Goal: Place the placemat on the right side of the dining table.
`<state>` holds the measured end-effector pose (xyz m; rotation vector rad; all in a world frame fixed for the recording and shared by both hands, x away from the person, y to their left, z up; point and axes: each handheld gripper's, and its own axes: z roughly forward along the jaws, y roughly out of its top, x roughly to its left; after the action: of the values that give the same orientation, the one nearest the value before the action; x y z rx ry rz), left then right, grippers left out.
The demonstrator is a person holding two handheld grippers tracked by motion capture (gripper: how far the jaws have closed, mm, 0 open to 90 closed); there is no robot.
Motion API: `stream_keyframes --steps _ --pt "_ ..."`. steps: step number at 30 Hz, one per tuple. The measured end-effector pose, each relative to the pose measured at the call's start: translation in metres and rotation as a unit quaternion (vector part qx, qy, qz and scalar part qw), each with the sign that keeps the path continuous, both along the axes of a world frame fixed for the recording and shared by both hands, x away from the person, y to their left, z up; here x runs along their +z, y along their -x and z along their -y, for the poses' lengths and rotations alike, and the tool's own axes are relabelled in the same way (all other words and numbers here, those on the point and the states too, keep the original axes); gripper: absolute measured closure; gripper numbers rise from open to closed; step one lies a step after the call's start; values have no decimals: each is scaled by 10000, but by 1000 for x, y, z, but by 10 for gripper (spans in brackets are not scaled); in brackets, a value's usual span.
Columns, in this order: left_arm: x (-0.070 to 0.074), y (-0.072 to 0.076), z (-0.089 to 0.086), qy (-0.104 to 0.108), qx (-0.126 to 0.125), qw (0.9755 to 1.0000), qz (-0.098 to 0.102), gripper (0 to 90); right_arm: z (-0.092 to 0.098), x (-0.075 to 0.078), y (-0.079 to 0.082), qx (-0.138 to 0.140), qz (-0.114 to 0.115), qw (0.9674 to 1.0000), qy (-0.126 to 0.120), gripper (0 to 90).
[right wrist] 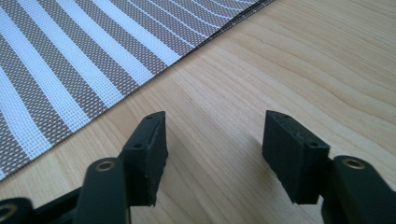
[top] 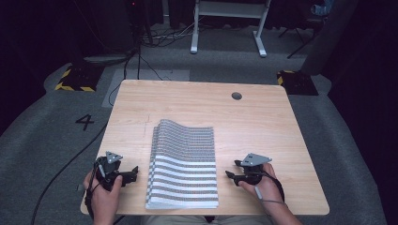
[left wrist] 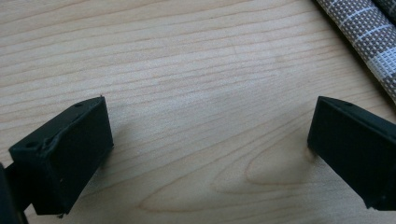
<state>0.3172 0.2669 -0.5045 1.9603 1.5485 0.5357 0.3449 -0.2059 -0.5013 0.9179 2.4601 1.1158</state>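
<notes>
The desk (top: 263,122) under my hands is pale wood, with a small round hole (top: 237,96) near its far right corner. Around it lies grey carpet (top: 47,126), marked with a black number four (top: 85,122) off to my left.

In the middle of the desk, close to my edge, lies a stack of striped mats (top: 184,164), grey-brown with white bands. The stack is folded or layered, its left side showing several rounded edges one above another, and its far end rises in a slight curve.

My left hand (top: 104,194) rests at the near left corner of the desk, holding my left claw (top: 133,172) just beside the mats' left edge, apart from them. In the left gripper view its jaws stand wide, bare wood between them, and the rolled edge of the mats (left wrist: 369,32) crosses the top right corner.

My right hand (top: 265,185) sits to the right of the mats, my right claw (top: 231,169) pointing toward their right edge without touching. In the right gripper view its jaws are parted over bare wood, gripping nothing, and the mats (right wrist: 70,70) lie flat just ahead to the left.
</notes>
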Motion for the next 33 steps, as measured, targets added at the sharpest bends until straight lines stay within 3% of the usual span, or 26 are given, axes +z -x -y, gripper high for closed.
stream_keyframes --steps 8,11,16,17,18,21,22,24,25,27,28,29,33 --pt "0 0 0 9 -9 10000 -10 1 0 5 -1 143 -38 9999 69 446" --pt "0 4 -2 -10 -83 10000 9 2 -4 16 -1 284 -134 9995 -79 465" --pt "1 9 -4 -1 -143 9999 50 52 -15 31 -5 466 -70 9989 -61 459" --pt "4 13 -5 1 -186 9998 108 159 -22 39 -6 418 -204 9989 -82 456" --pt "4 13 -5 1 -186 9998 108 205 -26 43 -7 428 -284 9986 -92 451" --pt "5 19 -5 -122 -265 9995 127 136 -35 51 -12 529 -247 9983 -49 400" --pt "5 23 -6 -114 -298 9994 93 174 -44 56 -15 538 -395 9978 13 357" --pt "4 24 -7 -109 -316 9994 92 157 -49 58 -17 576 -459 9973 15 354" --pt "4 26 -7 -81 -301 9995 99 155 -60 63 -20 659 -528 9964 96 351" --pt "2 27 -8 -18 -298 9995 137 154 -65 65 -21 699 -516 9961 170 347" --pt "1 28 -10 39 -333 9992 204 149 -77 71 -23 804 -428 9953 328 341" --pt "1 28 -10 39 -333 9992 204 149 -77 71 -23 804 -428 9953 328 341" --pt "1 27 -10 62 -380 9991 194 141 -106 83 -28 965 -402 9939 343 325"
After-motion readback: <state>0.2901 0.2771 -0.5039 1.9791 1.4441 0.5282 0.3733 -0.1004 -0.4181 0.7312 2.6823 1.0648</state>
